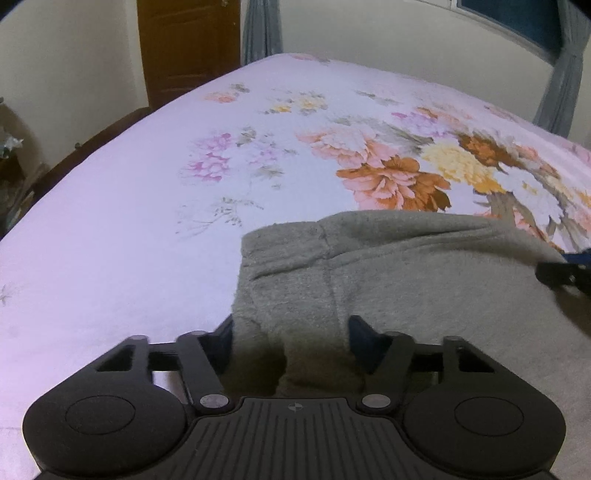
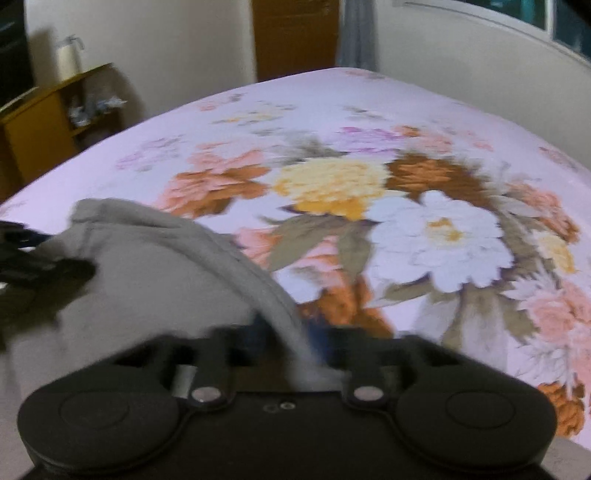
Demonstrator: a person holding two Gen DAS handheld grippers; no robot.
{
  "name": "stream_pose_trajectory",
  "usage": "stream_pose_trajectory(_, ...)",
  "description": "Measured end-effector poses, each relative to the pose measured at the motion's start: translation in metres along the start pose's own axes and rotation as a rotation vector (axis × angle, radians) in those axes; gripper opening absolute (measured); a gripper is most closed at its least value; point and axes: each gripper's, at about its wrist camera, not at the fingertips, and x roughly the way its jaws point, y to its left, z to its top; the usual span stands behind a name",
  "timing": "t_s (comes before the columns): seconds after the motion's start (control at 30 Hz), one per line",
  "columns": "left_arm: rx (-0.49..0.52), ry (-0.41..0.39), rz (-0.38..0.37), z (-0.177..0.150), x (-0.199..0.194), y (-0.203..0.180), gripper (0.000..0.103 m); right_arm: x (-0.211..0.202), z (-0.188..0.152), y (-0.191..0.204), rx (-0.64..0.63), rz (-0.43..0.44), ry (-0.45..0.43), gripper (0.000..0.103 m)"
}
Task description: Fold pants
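Observation:
Grey fleece pants (image 1: pixel 424 280) lie bunched at the near edge of a floral bed sheet (image 1: pixel 129 221). My left gripper (image 1: pixel 291 332) has its two fingers on either side of a gathered fold at the pants' left edge, with the cloth filling the gap between them. At the right edge of that view, the right gripper's black tip (image 1: pixel 561 275) rests on the cloth. In the blurred right wrist view, my right gripper (image 2: pixel 290 334) is nearly shut on the thick right edge of the pants (image 2: pixel 147 273). The left gripper (image 2: pixel 33 258) shows at the far left of that view.
The sheet (image 2: pixel 406 110) stretches away beyond the pants. A brown door (image 1: pixel 188 44) and a grey curtain (image 1: pixel 262 29) stand behind the bed. A wooden shelf (image 2: pixel 44 125) is off the bed's left side, and a window (image 1: pixel 509 18) is at the top right.

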Motion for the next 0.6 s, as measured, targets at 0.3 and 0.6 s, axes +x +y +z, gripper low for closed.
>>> stream_pose_trajectory(0.3,-0.015,-0.103,-0.016,-0.017,-0.072,-0.004,0.023,-0.132,-0.038,0.074,-0.162,-0.006,-0.189,0.007)
stream_pose_trajectory(0.6,-0.070,-0.083,-0.051,-0.093,-0.178,0.022,0.032,-0.199,-0.158,0.155,-0.047,0.031,-0.127,0.011)
